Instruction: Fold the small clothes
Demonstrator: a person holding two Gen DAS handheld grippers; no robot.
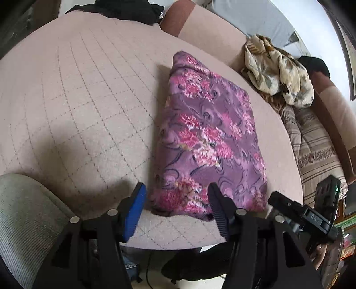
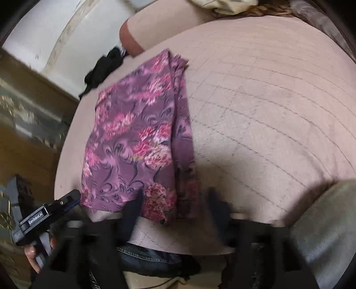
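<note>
A: What lies around the folded purple floral cloth (image 1: 211,133)?

B: It rests on the pink quilted worktop (image 1: 77,100). A black garment (image 1: 124,10) lies at the far edge, a crumpled cream floral cloth (image 1: 278,73) on the striped sofa (image 1: 316,151) beyond, and a grey-green cushion (image 1: 24,217) sits at the near corner.

A: And the tools?

B: The left tool (image 1: 176,206) is spread wide, its fingers either side of the cloth's near left corner, gripping nothing. The right tool (image 2: 175,206), blurred, is also wide at the near right corner, empty. Nothing blocks either.
</note>
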